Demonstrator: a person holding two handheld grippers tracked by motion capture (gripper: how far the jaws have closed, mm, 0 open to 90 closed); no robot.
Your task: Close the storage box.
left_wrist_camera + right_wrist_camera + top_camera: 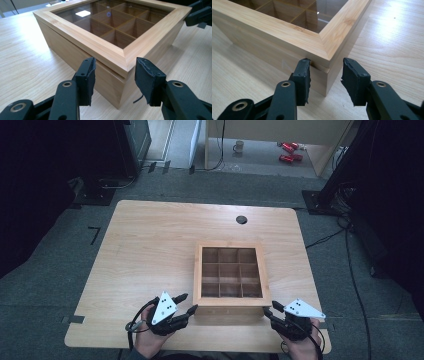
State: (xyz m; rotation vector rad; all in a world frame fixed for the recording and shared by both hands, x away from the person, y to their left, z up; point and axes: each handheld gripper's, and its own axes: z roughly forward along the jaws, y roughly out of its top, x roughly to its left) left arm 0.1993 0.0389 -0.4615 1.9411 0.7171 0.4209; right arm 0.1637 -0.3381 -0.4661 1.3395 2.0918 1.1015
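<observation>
Each near corner of the glass-lidded wooden box (231, 274) sits between parted jaws: left gripper (115, 75), right gripper (325, 75), neither pressing.

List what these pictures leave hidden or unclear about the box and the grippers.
- Box cell floors: high view, too dark; gripper views, lid glare.
- Box's far side: hidden by the box itself.
- Left gripper, right gripper: pads flank the near corners; whether they touch is unclear.
</observation>
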